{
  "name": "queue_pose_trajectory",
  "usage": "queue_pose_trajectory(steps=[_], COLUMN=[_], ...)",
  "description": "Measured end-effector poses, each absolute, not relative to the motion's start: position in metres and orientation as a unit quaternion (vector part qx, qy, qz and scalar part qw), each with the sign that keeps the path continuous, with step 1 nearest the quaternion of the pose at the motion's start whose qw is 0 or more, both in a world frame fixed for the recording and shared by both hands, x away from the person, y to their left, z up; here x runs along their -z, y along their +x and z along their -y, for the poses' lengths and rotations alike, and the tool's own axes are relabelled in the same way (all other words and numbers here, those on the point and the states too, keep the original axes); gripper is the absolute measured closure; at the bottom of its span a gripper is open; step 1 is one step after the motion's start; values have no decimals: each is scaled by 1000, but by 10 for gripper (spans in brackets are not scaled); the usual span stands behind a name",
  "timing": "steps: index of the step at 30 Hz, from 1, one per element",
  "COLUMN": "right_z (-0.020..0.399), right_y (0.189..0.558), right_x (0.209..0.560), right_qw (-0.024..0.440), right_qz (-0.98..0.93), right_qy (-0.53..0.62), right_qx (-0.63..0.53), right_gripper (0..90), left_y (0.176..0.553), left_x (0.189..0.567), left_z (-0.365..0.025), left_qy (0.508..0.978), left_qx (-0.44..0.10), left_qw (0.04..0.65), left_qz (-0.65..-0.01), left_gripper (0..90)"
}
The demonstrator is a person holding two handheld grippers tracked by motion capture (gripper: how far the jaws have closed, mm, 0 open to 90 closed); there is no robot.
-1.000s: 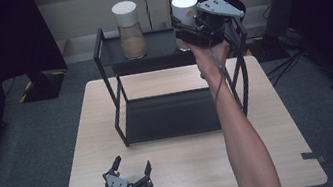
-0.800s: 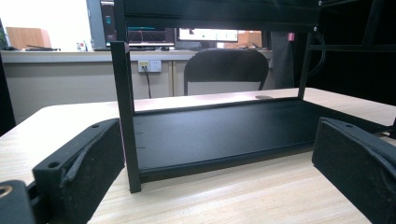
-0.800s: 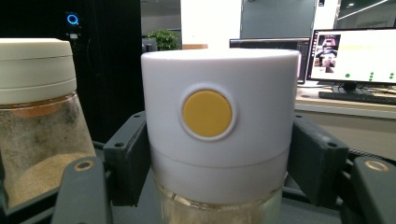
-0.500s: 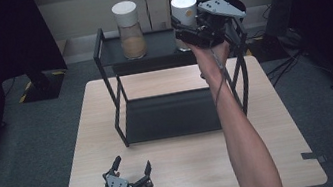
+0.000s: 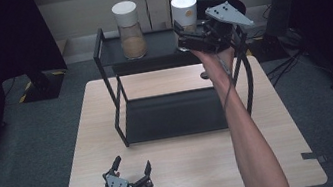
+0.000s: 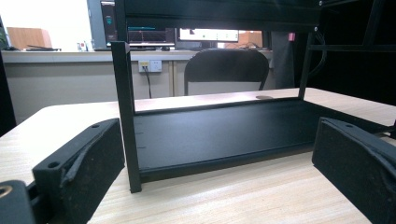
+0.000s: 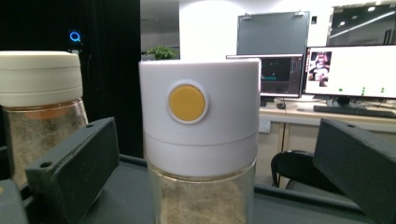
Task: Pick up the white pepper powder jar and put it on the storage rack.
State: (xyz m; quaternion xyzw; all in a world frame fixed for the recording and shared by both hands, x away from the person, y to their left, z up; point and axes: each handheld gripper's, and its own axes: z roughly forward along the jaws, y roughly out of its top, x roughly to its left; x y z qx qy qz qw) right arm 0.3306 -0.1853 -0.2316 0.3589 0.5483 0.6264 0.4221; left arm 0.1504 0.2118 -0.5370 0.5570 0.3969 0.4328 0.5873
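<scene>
A glass jar (image 5: 184,12) with a white lid and a yellow button (image 7: 187,103) stands on the top shelf of a black rack (image 5: 162,49). My right gripper (image 5: 185,37) is level with it. Its jaws have just been opening and now stand wide on both sides of the jar (image 7: 201,140), with a gap at each side. A second jar (image 5: 129,28) with a cream lid holds brown powder and stands to its left (image 7: 39,107). My left gripper (image 5: 130,166) rests open and empty at the table's front edge, facing the rack's lower shelf (image 6: 219,135).
The rack's black uprights (image 6: 125,116) and lower shelf (image 5: 173,115) occupy the middle of the wooden table (image 5: 192,170). A chair (image 6: 226,70) and a wall with a socket stand beyond the table. Dark floor surrounds it.
The right gripper's jaws have spread off the white-lidded jar, and that hand has shifted slightly to the right. The left gripper has stayed where it was.
</scene>
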Motion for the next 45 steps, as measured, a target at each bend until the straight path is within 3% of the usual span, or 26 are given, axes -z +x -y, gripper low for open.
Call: queue_pose_trajectory(steps=[30,45], right_z=[197,215], right_y=[274,242], right_x=[261,297], right_qw=[446,426], right_qz=[-547,-540], right_qy=[324,325], right_qx=[-630,-649], right_gripper=[12,0], left_y=[150,150], left_x=[537,537], left_z=[-211,-211], left_qy=[556,556], left_qx=[-433,-434], left_qw=[587,586], left_qz=[-398,-398], left_gripper=[14,14])
